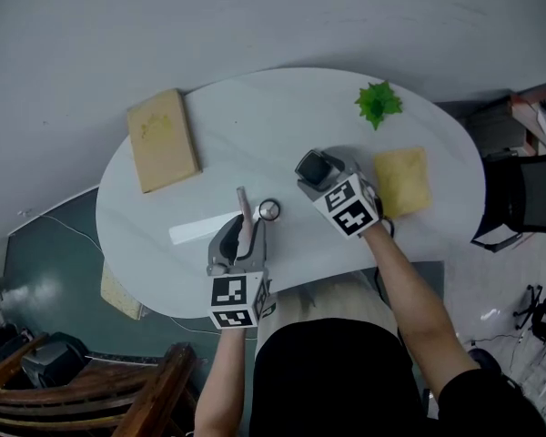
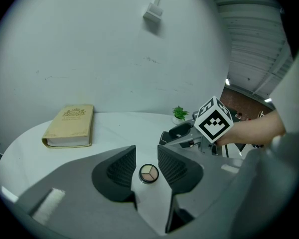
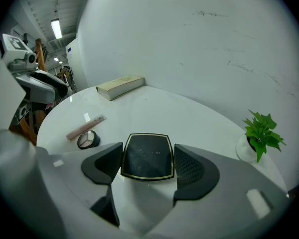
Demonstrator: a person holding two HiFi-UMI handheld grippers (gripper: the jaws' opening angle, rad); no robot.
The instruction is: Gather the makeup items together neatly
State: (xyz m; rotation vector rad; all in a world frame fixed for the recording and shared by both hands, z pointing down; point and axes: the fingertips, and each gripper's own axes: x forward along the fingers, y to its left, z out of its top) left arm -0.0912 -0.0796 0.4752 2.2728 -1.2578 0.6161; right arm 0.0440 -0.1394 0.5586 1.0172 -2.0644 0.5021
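My right gripper (image 1: 320, 173) is shut on a black square compact (image 1: 313, 166) with a gold rim, held flat between both pads (image 3: 147, 156) over the middle of the white oval table (image 1: 255, 116). A small round eyeshadow pot (image 1: 269, 210) and a pink tube (image 1: 244, 213) lie side by side on the table to its left (image 3: 88, 140). My left gripper (image 1: 253, 228) stands open just behind them. The pot (image 2: 149, 173) shows in the gap between its jaws, with room on both sides. From the left gripper view the tube is hidden.
A tan book (image 1: 164, 139) lies at the table's far left. A small green plant (image 1: 378, 104) stands at the far right, with a yellow cloth (image 1: 402, 180) in front of it. A black chair (image 1: 528, 198) stands to the right of the table.
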